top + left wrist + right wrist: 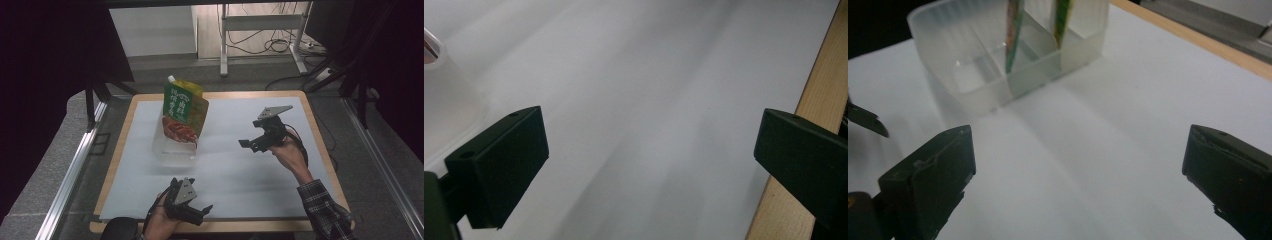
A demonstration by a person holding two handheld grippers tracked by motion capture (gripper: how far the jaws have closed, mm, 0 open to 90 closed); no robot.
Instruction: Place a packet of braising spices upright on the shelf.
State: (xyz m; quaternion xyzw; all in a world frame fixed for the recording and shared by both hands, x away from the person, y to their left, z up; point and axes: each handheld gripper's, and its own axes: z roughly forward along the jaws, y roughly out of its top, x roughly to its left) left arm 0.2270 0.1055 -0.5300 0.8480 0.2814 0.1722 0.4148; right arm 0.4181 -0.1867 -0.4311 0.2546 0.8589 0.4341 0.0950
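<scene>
The high camera sits above my side of the desk (pixel 120 150), facing forward and down, far enough to take in the whole white sheet (pixel 235 165), both my hands, and the floor beyond. The camera on my left gripper (pixel 651 165) rides low and close over the sheet, looking out between my spread fingers (pixel 504 160) toward the desk's wooden edge at its right. The camera on my right gripper (pixel 1078 180) also sits low, facing across the sheet to the clear container (pixel 973 75) nearby. The high view shares that container (pixel 172 150); its corner clips the left gripper view's left edge.
</scene>
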